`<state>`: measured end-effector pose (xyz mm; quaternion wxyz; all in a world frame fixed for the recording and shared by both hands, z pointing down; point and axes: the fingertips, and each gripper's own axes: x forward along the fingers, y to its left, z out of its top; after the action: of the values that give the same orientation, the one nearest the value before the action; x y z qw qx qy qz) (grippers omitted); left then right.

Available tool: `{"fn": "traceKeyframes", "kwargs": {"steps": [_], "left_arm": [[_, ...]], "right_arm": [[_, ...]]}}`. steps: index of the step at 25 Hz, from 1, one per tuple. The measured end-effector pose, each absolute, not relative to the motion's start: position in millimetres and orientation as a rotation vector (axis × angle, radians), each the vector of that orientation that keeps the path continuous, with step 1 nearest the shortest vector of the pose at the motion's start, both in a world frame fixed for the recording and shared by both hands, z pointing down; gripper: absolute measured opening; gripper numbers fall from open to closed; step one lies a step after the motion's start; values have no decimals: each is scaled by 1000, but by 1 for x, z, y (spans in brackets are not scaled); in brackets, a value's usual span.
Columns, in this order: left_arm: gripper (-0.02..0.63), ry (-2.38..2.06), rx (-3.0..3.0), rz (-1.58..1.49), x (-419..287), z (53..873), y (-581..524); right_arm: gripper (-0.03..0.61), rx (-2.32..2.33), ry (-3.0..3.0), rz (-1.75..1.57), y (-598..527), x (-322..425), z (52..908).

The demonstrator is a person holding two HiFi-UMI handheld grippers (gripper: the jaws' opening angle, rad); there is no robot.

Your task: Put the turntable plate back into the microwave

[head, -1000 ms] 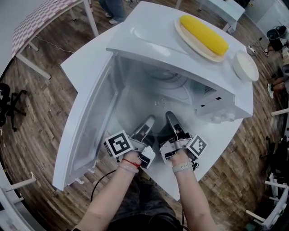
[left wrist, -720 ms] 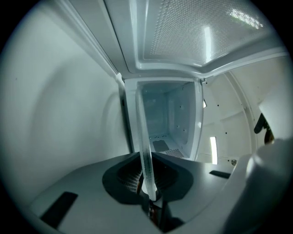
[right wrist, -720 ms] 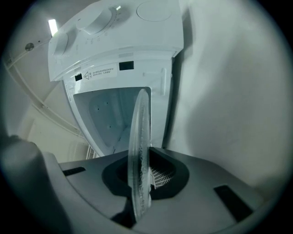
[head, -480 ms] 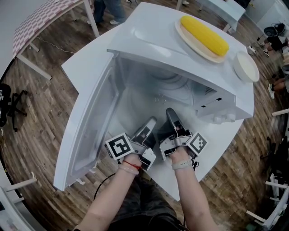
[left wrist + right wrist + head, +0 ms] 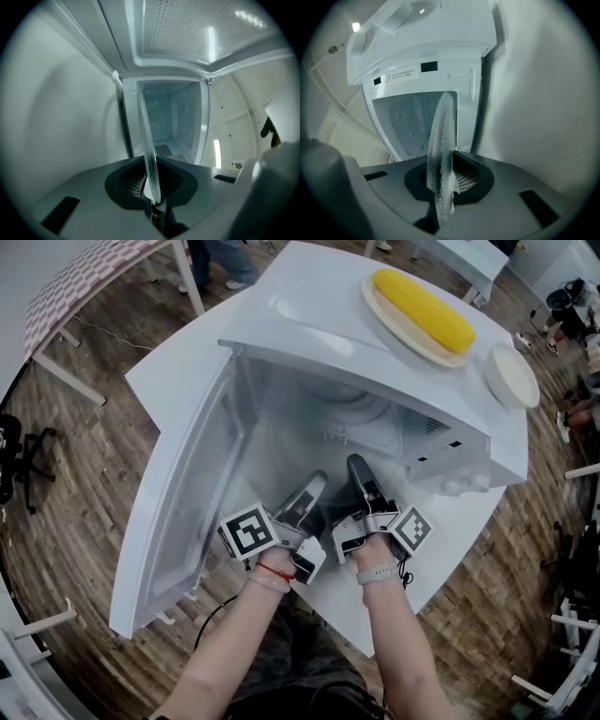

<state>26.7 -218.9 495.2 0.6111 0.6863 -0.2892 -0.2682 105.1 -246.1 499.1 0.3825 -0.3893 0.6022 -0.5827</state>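
Head view: white microwave [image 5: 375, 362] on the tabletop [image 5: 169, 371], door [image 5: 183, 507] swung wide open, corn [image 5: 424, 311] on top. The left claw [image 5: 316, 482] and right claw [image 5: 358, 465] sit side by side at the cavity mouth. Left gripper view: claw clenched on the rim of the glass turntable plate [image 5: 149, 140], edge-on. Right gripper view: claw clamped on the same plate, which points into the opening.
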Motion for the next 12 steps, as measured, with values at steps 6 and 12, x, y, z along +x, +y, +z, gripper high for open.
{"fn": "traceKeyframes", "kwargs": {"steps": [6, 12], "left_arm": [[32, -643, 1581, -602, 29, 499, -213], [32, -593, 1522, -664, 30, 493, -204]], "right_arm": [[38, -1009, 1528, -1489, -249, 105, 502], [38, -1035, 1566, -1481, -251, 102, 500]]}}
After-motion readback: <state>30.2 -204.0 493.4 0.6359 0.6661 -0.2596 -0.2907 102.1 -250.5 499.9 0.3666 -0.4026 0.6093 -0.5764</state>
